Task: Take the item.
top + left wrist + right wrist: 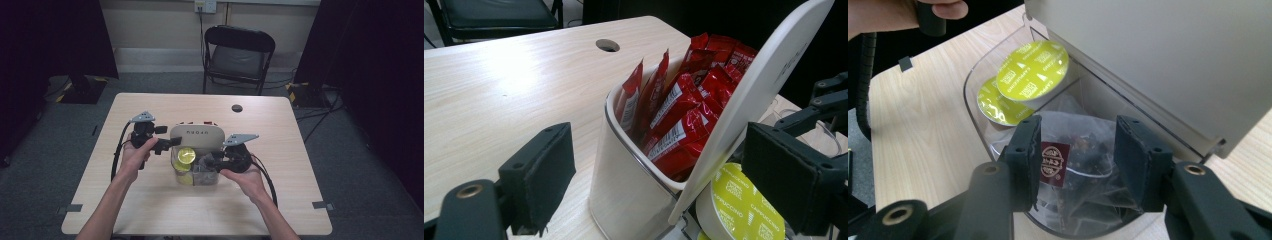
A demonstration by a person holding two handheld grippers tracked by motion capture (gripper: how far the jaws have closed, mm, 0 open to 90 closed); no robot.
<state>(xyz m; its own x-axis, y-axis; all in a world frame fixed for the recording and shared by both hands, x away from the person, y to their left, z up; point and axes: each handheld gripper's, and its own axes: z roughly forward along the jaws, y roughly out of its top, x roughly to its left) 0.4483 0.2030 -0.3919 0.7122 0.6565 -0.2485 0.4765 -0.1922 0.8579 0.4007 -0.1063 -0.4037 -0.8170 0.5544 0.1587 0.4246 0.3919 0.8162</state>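
A clear compartment box (216,181) stands mid-table with its beige lid (196,136) raised. Red sachets (684,115) fill the back compartment. Two yellow-green capsules (1033,70) lie in the front left part, also visible below the lid (744,210). My left gripper (664,170) is open wide at the box's left side, with the lid's edge (764,95) leaning by its right-hand jaw. My right gripper (1075,165) reaches into the front right compartment, jaws partly closed on either side of a see-through tea bag (1078,150) with a dark red tag; the pads do not visibly squeeze it.
The light wood table (150,200) has a round cable hole (237,108) behind the box. A black folding chair (239,55) stands beyond the far edge. Black cables trail from both grippers along the person's forearms.
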